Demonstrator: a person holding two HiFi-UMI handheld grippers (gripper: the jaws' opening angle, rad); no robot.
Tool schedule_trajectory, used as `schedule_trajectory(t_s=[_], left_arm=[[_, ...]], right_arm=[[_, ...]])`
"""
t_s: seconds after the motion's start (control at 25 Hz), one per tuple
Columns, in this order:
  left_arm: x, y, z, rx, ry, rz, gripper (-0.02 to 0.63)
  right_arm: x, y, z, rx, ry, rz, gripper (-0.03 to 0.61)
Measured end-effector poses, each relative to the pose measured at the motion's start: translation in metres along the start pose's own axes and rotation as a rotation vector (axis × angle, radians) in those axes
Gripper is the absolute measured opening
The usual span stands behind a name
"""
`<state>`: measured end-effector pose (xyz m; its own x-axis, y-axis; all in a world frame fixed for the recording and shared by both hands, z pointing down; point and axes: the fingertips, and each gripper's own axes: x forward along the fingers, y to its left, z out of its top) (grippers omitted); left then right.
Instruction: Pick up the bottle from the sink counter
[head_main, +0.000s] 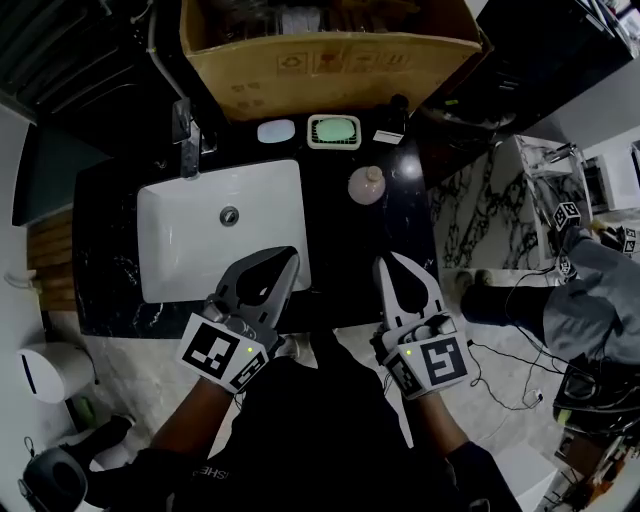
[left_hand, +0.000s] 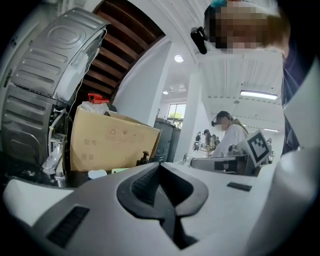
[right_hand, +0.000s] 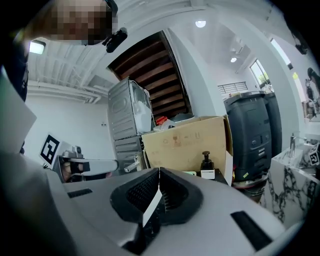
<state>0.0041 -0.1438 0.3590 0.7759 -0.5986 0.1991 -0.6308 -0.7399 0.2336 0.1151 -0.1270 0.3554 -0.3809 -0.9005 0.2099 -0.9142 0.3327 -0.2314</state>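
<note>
A small round pinkish bottle (head_main: 367, 185) stands on the black sink counter (head_main: 345, 250), right of the white basin (head_main: 200, 235). A dark pump bottle (head_main: 397, 115) with a white label stands farther back by the box; it also shows as the pump bottle (right_hand: 206, 162) and, smaller, the pump bottle (left_hand: 145, 157). My left gripper (head_main: 290, 258) hangs over the basin's front right corner, jaws together and empty. My right gripper (head_main: 382, 265) is over the counter's front edge, well short of the pinkish bottle, jaws together and empty. Both tips meet in their own views: left gripper (left_hand: 160, 165), right gripper (right_hand: 159, 170).
A big cardboard box (head_main: 330, 50) fills the back of the counter. In front of it lie a white soap bar (head_main: 276, 131) and a green soap dish (head_main: 333, 130). The faucet (head_main: 186, 135) stands at the basin's back left. A marble-patterned unit (head_main: 510, 200) is to the right.
</note>
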Motion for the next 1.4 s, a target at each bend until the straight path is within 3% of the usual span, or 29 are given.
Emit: schedule_trajectory(t_s=[0.6, 0.92, 1.04, 1.4], left_arm=[[0.068, 0.034, -0.031, -0.06, 0.059, 0.068, 0.008], [0.071, 0.05, -0.052, -0.067, 0.117, 0.039, 0.008], [0.071, 0.057, -0.053, -0.098, 0.115, 0.043, 0.008], [0.067, 0.071, -0.065, -0.104, 0.151, 0.028, 0.008]], right_arm=[[0.068, -0.068, -0.023, -0.034, 0.039, 0.015, 0.028], [0.098, -0.093, -0.049, -0.033, 0.024, -0.072, 0.033], [0.109, -0.1, -0.059, -0.019, 0.021, -0.104, 0.085], [0.128, -0.11, -0.071, -0.014, 0.017, -0.144, 0.149]])
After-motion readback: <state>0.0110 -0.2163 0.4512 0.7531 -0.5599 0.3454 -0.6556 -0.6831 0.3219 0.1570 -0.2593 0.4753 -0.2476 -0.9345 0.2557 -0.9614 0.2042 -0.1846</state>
